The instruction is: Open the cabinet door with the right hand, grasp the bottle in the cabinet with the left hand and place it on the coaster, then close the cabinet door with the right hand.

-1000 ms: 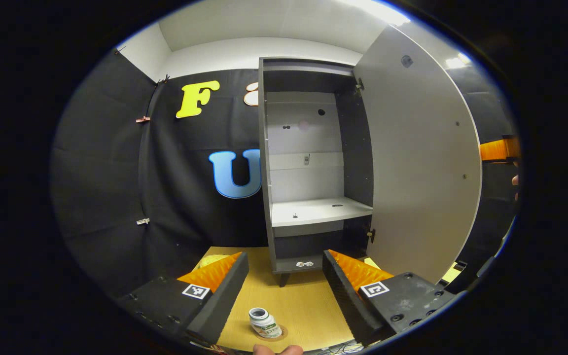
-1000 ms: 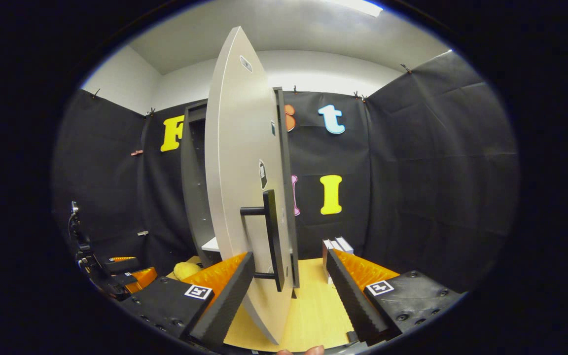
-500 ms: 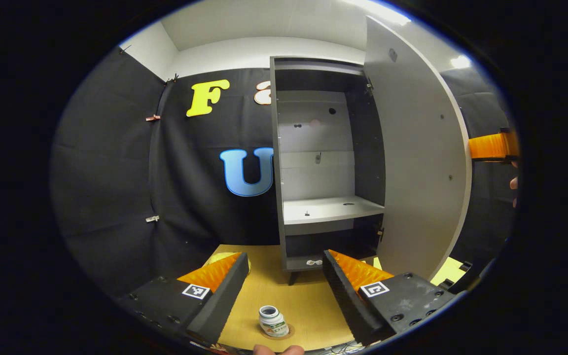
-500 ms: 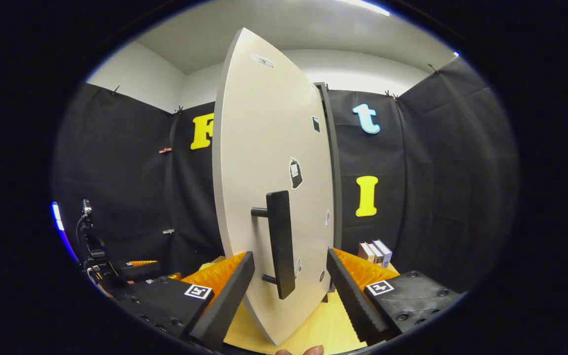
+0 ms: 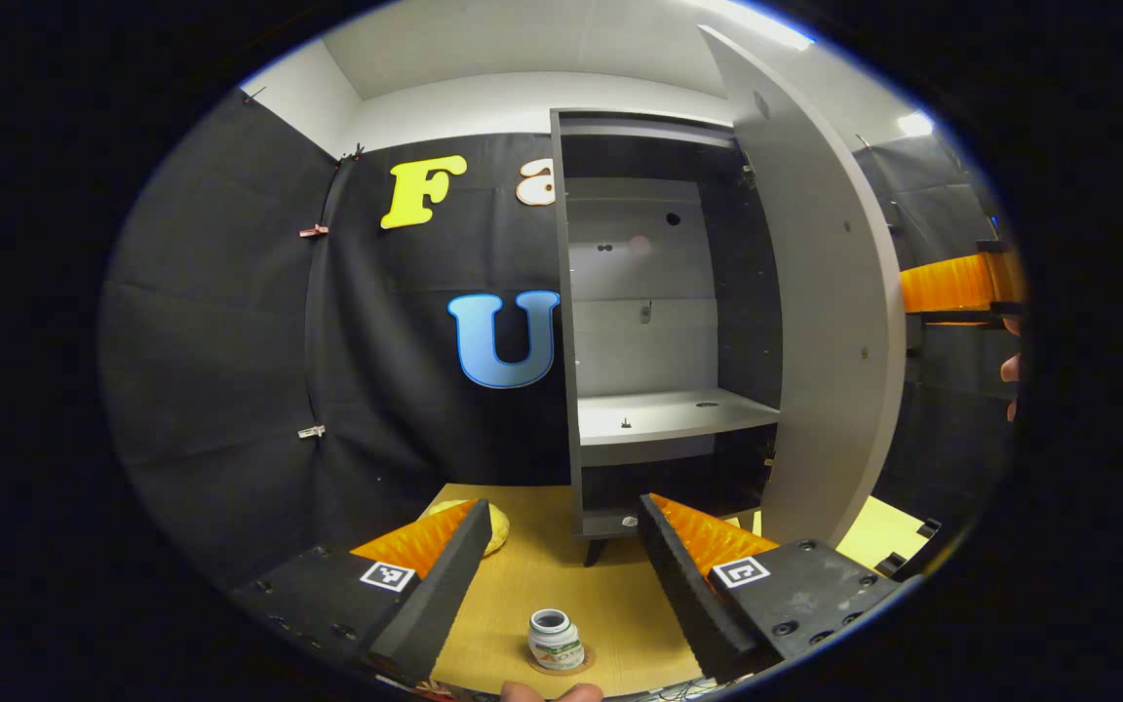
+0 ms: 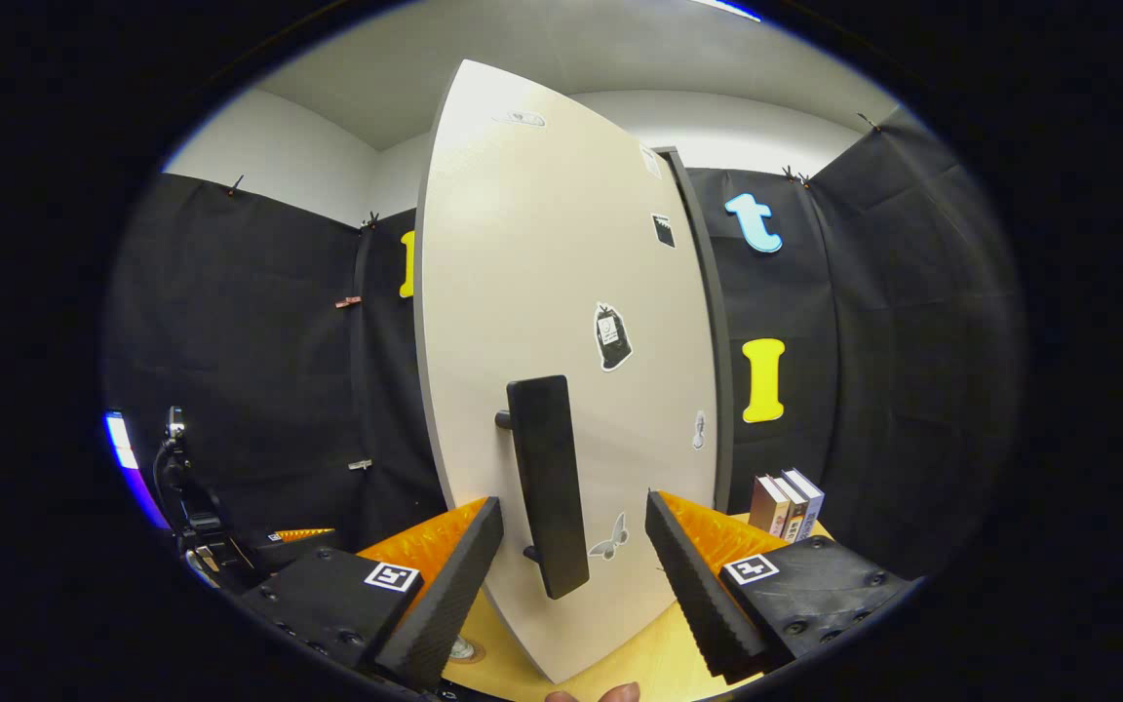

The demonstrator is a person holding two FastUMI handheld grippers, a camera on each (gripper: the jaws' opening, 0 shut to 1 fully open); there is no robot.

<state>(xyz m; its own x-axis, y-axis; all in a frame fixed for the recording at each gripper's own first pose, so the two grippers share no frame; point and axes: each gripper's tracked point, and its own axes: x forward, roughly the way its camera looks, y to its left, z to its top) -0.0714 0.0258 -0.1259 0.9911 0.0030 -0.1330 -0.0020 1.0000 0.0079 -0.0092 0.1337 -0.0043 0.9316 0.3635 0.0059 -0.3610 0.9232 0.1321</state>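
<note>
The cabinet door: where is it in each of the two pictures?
Left gripper view: the door stands right of centre, inner face showing, swung out from the open cabinet.
Right gripper view: the door fills the centre, outer face and handle showing, above the right tool.
Shared landmark: the wooden table under the door.

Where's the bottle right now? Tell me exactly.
In the left gripper view the bottle stands upright on the round coaster on the wooden table, low between the open left gripper fingers and in front of the cabinet.
</note>
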